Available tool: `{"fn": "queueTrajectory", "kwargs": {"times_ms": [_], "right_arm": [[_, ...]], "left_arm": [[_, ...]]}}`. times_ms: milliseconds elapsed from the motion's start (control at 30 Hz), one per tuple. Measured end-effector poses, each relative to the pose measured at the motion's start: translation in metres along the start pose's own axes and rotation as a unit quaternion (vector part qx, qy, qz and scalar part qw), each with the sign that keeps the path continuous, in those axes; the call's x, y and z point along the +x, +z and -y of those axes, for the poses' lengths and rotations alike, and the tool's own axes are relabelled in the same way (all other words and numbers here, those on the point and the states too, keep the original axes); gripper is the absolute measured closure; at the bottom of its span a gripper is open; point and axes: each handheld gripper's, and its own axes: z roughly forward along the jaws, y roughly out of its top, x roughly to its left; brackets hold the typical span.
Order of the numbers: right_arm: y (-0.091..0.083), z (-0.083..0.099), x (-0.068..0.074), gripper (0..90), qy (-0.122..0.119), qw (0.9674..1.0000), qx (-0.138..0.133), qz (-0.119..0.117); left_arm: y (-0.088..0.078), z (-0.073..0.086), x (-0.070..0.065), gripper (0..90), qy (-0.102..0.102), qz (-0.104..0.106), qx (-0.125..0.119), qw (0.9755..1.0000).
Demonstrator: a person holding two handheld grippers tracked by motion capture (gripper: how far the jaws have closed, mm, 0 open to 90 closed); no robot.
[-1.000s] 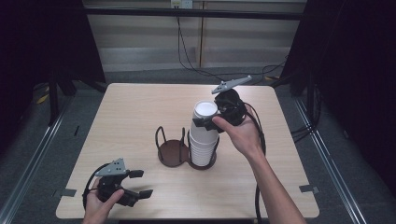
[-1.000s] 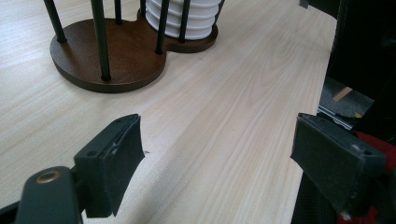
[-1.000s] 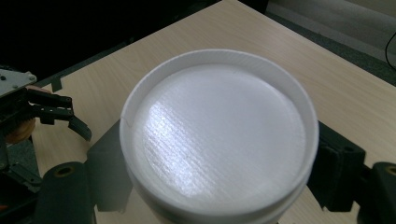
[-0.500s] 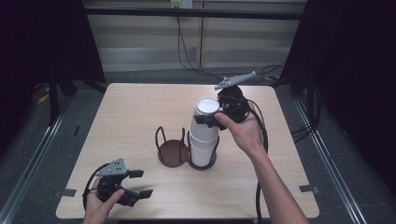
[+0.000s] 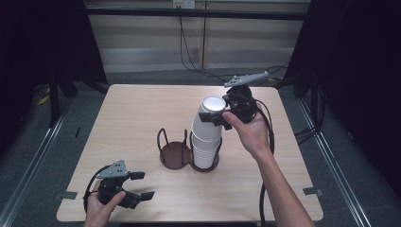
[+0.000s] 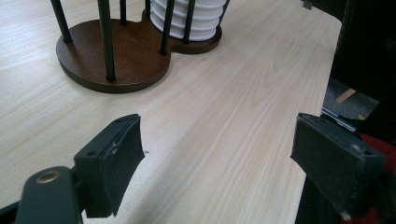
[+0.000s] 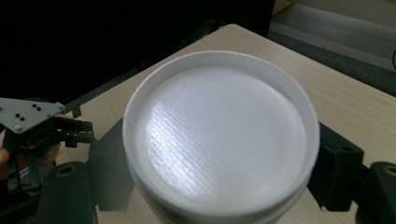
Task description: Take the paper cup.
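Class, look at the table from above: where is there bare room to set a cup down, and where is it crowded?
Bare wood lies along the table's far-left part, behind the cup holder, and in front, between the holder and the left gripper. It is crowded at the middle right, where the right gripper meets the stack of white cups.

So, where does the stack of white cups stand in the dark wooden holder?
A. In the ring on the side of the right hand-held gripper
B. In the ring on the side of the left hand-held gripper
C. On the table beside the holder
A: in the high view the stack of white cups fills the ring of the holder nearer the right hand-held gripper; the other ring is empty.
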Motion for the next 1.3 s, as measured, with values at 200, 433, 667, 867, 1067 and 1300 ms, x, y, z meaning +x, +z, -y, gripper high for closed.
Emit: {"fn": "queueTrajectory", "kwargs": {"times_ms": [200, 433, 667, 867, 1067, 1300], "right_arm": [[-0.002, 0.000, 0.000, 23.0, 0.004, 1.0000, -0.007, -0.001], [-0.007, 0.001, -0.001, 23.0, 0.011, 0.9998, -0.019, -0.005], [-0.010, 0.000, -0.002, 23.1, 0.013, 0.9995, -0.026, -0.008], [-0.013, 0.001, -0.001, 23.1, 0.014, 0.9992, -0.036, -0.008], [-0.018, 0.001, -0.001, 23.2, 0.018, 0.9988, -0.045, -0.007], [-0.025, 0.000, 0.000, 23.3, 0.020, 0.9983, -0.055, -0.009]], "left_arm": [[0.000, 0.000, 0.000, 16.3, 0.001, 0.000, 0.001, 1.0000], [0.000, 0.000, 0.000, 16.2, 0.000, 0.000, 0.001, 1.0000], [0.001, 0.000, 0.000, 16.2, 0.001, 0.001, 0.002, 1.0000], [0.001, 0.000, 0.000, 16.2, 0.000, 0.002, 0.002, 1.0000], [0.001, 0.000, 0.000, 16.2, -0.001, 0.004, 0.004, 1.0000], [0.003, 0.000, 0.001, 16.2, -0.001, 0.005, 0.009, 1.0000]]}}
